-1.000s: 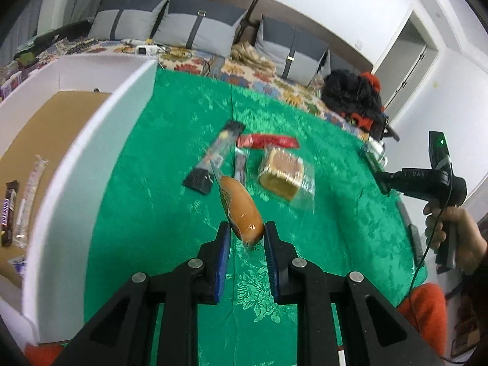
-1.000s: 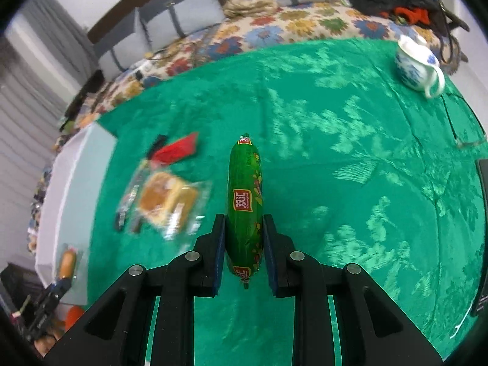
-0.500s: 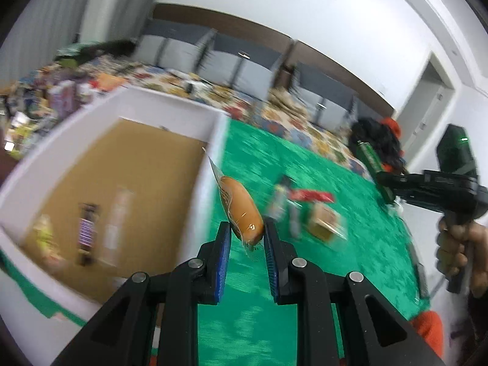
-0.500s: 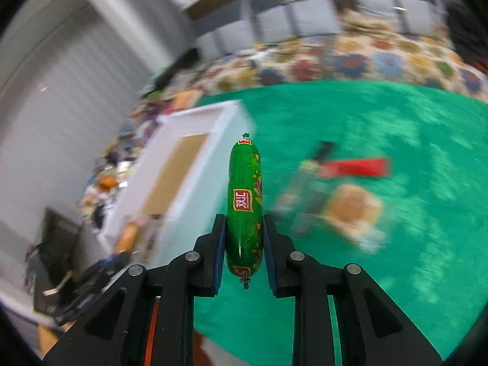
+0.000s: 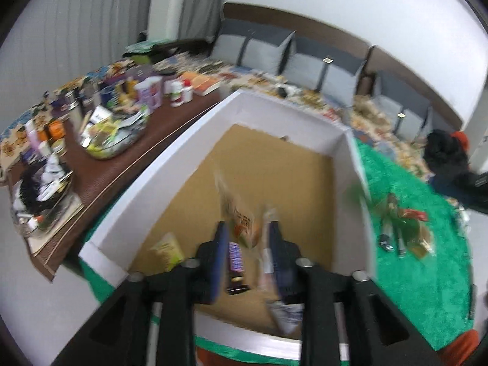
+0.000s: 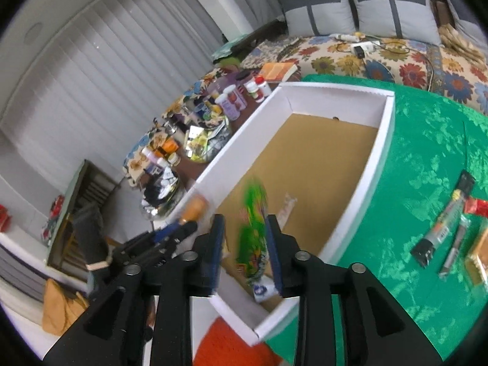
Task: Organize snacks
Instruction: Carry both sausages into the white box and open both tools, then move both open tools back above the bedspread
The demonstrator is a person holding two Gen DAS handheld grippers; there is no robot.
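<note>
Over white box [image 6: 385,128]: both hand-held grippers opening, blurred sausages between, prob. loose; only rt view shows black snack stick [image 6: 446,218].

Grey cushions [image 6: 393,6] line a sofa with a floral cover [image 6: 405,61]. A brown side table [image 5: 122,164] carries crowded bottles and jars [image 6: 231,100] and an orange book [image 6: 277,71]. Vertical blinds [image 6: 100,70] hang behind. A black garment [image 5: 451,158] lies at far right.

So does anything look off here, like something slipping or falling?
Yes. Both grippers' jaws are opening above the white cardboard box. The green-wrapped sausage between the right gripper jaws is tilted and blurred, apparently dropping. The orange-wrapped sausage at the left gripper looks loose too. Probably deliberate releases.
</note>
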